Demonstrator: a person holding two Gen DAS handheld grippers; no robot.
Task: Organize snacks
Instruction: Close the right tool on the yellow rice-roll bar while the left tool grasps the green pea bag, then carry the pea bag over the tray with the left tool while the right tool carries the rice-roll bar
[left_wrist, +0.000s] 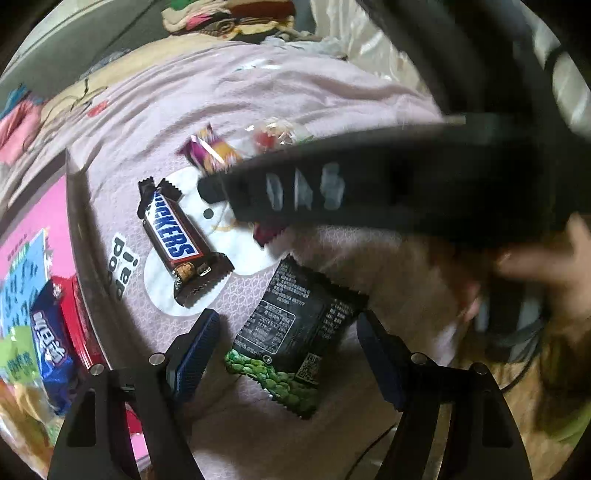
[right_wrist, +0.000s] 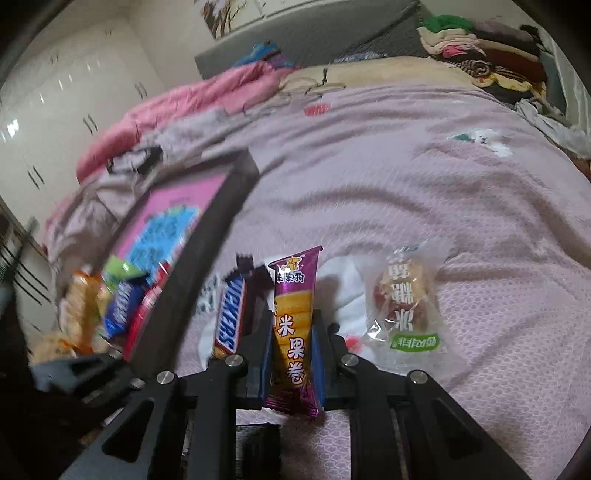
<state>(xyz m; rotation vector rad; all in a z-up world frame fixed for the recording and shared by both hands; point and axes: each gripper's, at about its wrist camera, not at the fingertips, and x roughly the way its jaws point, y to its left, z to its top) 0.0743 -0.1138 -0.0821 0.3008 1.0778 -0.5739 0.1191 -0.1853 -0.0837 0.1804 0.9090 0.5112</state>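
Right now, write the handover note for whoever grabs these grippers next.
Right gripper: shut on the purple rice roll snack, lifted off the bed.
Left gripper: open, hovering over the black pea packet, not gripping.
Already in the tray: blue bar and other packets.
Left on the pink bedspread: Snickers bar, black pea packet, clear-wrapped rice cake.

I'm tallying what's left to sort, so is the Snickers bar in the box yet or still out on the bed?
Out. The Snickers bar lies flat on the pink blanket, beside the box's dark rim.
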